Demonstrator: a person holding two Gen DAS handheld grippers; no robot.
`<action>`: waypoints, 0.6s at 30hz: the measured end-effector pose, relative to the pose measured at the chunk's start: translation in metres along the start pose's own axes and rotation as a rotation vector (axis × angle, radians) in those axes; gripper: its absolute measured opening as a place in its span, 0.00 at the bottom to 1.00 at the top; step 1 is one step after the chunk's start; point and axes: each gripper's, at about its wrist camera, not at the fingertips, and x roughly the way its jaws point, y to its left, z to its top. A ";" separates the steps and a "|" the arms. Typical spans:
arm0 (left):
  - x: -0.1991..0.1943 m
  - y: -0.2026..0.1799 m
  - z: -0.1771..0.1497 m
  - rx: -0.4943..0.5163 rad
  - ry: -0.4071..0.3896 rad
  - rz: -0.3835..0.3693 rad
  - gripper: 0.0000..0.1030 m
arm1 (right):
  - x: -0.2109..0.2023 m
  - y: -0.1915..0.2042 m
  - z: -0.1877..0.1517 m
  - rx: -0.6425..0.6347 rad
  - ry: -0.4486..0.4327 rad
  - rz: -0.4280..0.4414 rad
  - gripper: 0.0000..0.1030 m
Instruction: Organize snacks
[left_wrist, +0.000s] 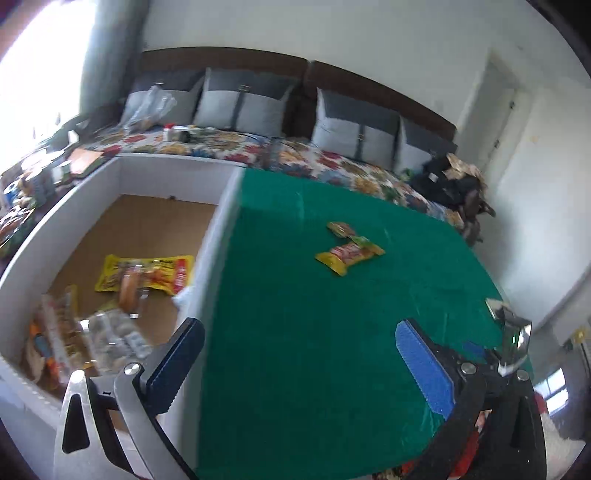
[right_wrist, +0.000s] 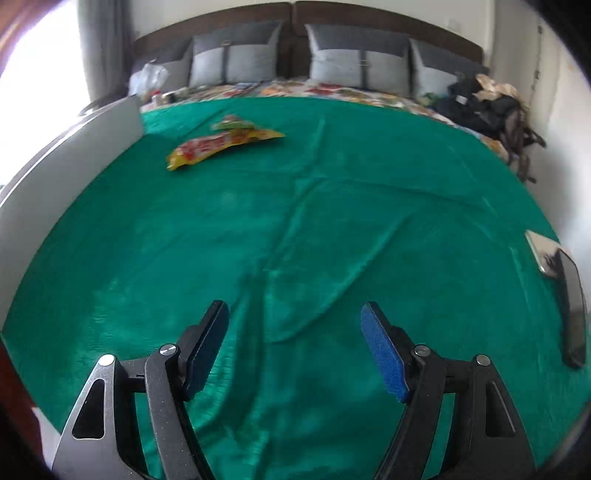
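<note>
Item 1. Left tongs (left_wrist: 299, 354): jaws wide apart, nothing between them, held above the near edge of the green cloth (left_wrist: 314, 295) just beside the wall of the white box (left_wrist: 218, 236).

Item 2. Right tongs (right_wrist: 293, 339): jaws apart, empty, held low above the same cloth, well short of the loose snacks.

Item 3. White box, cardboard floor. Contents: a yellow packet (left_wrist: 147, 273), a sausage-like snack (left_wrist: 127, 290) lying across it, and clear-wrapped packs (left_wrist: 107, 332) near the front corner (labels too blurred to read).

Item 4. Loose stock on the tabletop: a yellow-and-red packet (right_wrist: 221, 144) touching a smaller green-topped packet (right_wrist: 231, 122) at its far end; a third small one (left_wrist: 340, 229) shows just behind in the left view. All lie near the far side, nearer the box than the right edge.

Item 5. Dark phone-like slab (right_wrist: 570, 306) with a paler flat thing under its far end, at the cloth's right margin. Not task stock.

Risks, as judged:
- The touching packets may come up together or drag one another, since they overlap.
- Flat, slick wrappers on soft, wrinkled cloth: the tongs may pinch fabric with the packet, or skid off.
- A carry over the box wall that is too low could knock the packet loose outside.
- Both tongs heading for one cluster could collide.
</note>
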 end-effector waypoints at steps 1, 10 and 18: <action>0.017 -0.017 -0.005 0.040 0.038 -0.010 0.99 | 0.000 -0.006 0.006 0.049 -0.004 -0.004 0.75; 0.160 -0.070 -0.040 0.161 0.241 0.065 0.99 | 0.015 0.001 0.034 0.002 -0.026 -0.047 0.75; 0.214 -0.082 -0.029 0.208 0.237 0.133 0.99 | 0.027 0.003 0.032 -0.051 0.015 -0.079 0.75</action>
